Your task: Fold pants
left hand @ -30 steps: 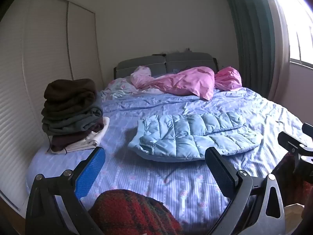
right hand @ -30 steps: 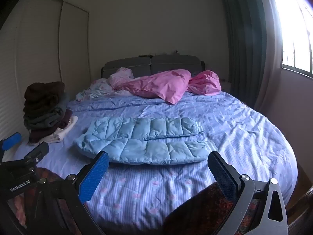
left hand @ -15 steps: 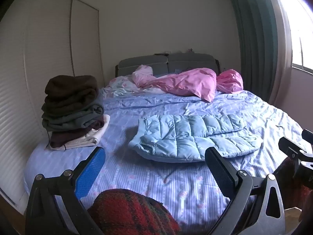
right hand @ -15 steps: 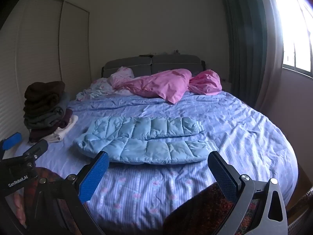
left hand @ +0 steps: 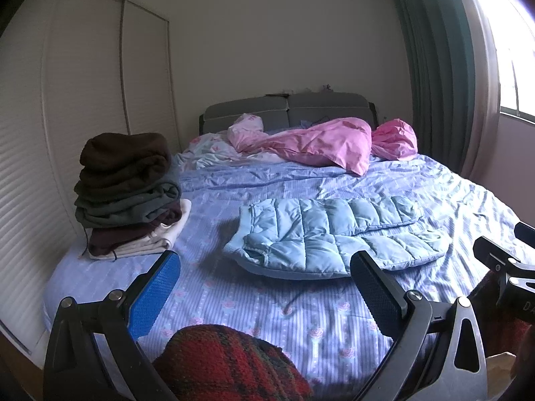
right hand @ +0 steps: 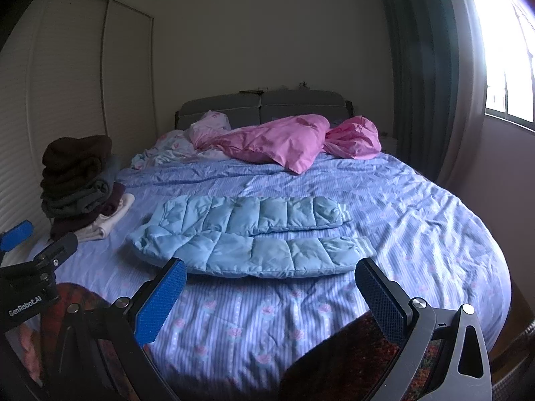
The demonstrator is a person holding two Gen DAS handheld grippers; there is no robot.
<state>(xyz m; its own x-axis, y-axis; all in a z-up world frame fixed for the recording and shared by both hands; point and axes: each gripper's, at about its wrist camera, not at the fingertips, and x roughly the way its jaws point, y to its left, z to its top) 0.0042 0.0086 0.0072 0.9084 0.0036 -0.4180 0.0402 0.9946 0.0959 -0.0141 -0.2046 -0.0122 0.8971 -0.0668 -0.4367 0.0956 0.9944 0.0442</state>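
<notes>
Gaping empty, both grippers (left hand: 264, 284) (right hand: 271, 287) partly block the quilted pants (right hand: 250, 237).

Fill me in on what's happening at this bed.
A person holds a pair of tongs in each hand over the near edge of the bed. The left tongs and right tongs are both open and empty. Light blue quilted pants lie spread flat ahead, untouched, beside a stack of folded clothes.

pants (left hand: 327, 237) mid-bed (left hand: 267, 307), clothes stack (left hand: 127, 193) left, duvet (left hand: 321, 143) behind
</notes>
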